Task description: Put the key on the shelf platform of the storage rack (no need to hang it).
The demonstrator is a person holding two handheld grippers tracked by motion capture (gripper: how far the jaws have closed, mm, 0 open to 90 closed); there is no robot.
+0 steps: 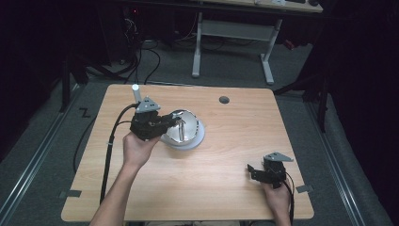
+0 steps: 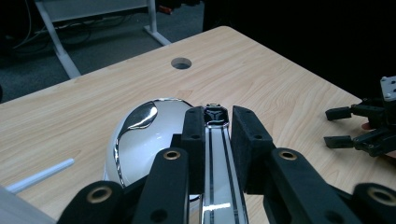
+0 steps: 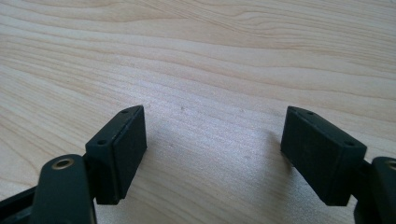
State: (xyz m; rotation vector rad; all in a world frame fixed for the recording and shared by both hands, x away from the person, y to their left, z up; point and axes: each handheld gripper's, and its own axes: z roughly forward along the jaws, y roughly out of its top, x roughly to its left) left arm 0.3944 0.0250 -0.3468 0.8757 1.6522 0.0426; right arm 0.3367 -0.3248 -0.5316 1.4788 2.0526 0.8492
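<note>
Currently: L gripper (image 2: 213,128) clamped on metal utensil handle (image 2: 217,163) over shiny bowl (image 1: 182,128), table (image 1: 226,155) centre-left. R gripper (image 3: 212,154) jaws wide, nothing between, low over bare wood, near-right corner.

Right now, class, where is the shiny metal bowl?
In the high view the bowl sits on a white plate left of the table's centre, beside the left claw, below and left of the round hole.
</note>
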